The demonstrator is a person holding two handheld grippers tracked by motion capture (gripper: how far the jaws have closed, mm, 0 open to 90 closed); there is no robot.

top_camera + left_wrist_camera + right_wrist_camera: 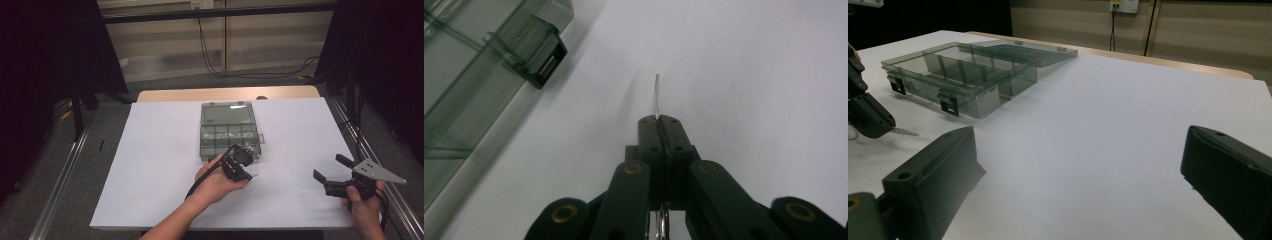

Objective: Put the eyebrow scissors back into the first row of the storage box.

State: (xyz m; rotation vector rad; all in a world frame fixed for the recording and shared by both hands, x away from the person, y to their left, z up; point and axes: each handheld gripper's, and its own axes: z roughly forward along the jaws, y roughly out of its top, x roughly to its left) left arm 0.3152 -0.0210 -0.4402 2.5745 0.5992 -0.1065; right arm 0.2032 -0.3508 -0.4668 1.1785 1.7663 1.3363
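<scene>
High view: we see the left gripper (pixel 248 176) just at 6 o'clock of the clear compartment box (pixel 229 131), near the middle of the white sheet (pixel 160 150) that covers the table (pixel 225 93). Its jaws are pressed together on a thin flat metal strip (pixel 254 176), which sticks out past the tips toward 3 o'clock. In the left gripper view the strip (pixel 657 95) stands edge-on between the closed jaws and points to 12 o'clock over bare white sheet; we cannot tell whether its free end touches the sheet. At 10 o'clock in that view sits a corner of the box with one dark latch (pixel 545 61), apart from the strip.

The box lies with its lid opened flat toward 12 o'clock in the high view, two latches on the near wall. Its divided compartments are visible; contents cannot be made out.

The right gripper (pixel 332 170) is held at 4 o'clock of the box, well apart from it, near the right edge of the sheet. Its jaws stand wide apart with nothing between them; the right gripper view looks between them across open sheet, with the box (pixel 963 70) at 10 o'clock and the left gripper (pixel 870 120) with the strip tip (pixel 904 132) at 9 o'clock.
</scene>
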